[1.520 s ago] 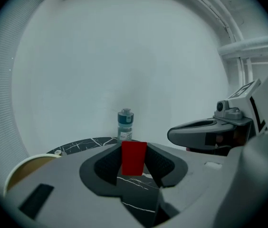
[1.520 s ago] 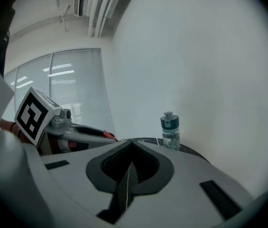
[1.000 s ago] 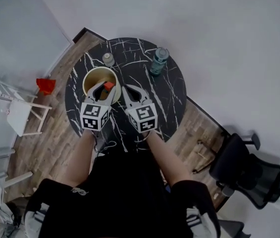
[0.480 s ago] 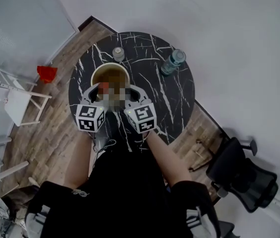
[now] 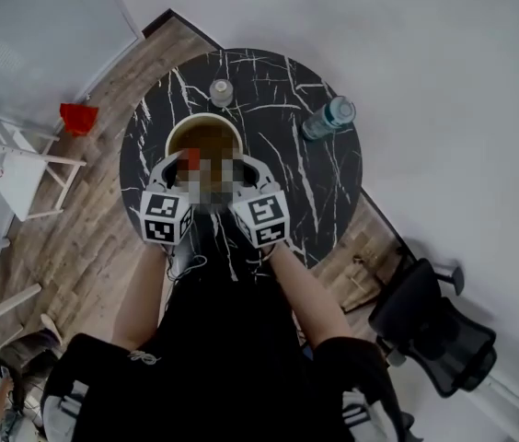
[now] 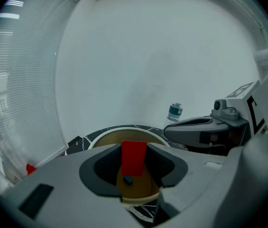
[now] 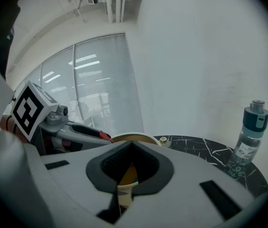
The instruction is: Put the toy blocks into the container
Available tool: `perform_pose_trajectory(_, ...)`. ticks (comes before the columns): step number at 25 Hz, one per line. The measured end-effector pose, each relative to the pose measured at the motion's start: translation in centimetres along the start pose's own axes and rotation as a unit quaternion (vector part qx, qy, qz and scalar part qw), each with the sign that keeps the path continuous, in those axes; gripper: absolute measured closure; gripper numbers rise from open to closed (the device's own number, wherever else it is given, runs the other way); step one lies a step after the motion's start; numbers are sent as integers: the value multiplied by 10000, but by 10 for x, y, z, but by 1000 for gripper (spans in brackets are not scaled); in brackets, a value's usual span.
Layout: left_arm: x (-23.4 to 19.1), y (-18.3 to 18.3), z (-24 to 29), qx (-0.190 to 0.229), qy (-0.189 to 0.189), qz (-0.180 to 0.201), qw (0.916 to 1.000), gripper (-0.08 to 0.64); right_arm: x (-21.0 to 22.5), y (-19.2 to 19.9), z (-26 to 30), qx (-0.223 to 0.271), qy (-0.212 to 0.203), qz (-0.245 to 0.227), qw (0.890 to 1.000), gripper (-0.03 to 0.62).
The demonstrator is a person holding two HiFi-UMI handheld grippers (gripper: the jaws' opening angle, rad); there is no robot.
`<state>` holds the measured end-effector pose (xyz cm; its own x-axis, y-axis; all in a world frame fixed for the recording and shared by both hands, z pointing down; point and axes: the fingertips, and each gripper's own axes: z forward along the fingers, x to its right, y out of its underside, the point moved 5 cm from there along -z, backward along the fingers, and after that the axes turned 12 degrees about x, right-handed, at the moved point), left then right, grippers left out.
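A cream container [image 5: 184, 122] with a brown inside stands on the round black marble table [image 5: 315, 182]. My left gripper [image 5: 183, 162] is shut on a red block [image 5: 189, 158] held over the container's near rim. In the left gripper view the red block [image 6: 134, 156] stands upright between the pads, above the container [image 6: 106, 137], where a small blue block [image 6: 128, 179] lies. My right gripper [image 5: 244, 166] is beside it at the rim, shut on nothing. In the right gripper view its tips [image 7: 131, 145] meet in front of the container [image 7: 130, 137].
A blue-capped water bottle [image 5: 328, 118] and a small jar [image 5: 222, 91] stand on the table's far side. On the wood floor are a red object [image 5: 78, 116] and a white rack [image 5: 20, 178] to the left, and a black office chair [image 5: 425, 325] to the right.
The head view has shifted, so the table sits differently in frame. Both grippers stay at the container's near rim, and the red block remains gripped.
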<state>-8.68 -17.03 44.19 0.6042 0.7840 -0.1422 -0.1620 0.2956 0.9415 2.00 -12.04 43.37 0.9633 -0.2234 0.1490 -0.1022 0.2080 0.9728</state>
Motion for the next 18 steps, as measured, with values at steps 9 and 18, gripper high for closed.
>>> perform_pose_trajectory(9,-4,-5,-5,42,-124,71,9999,411,0,-6,-4,61,-11,-47,10000,595)
perform_pose_trajectory(18,8,-13,-35,300,-259,189,9990,414,-10,-23,-27,308,65,-218,9993,595)
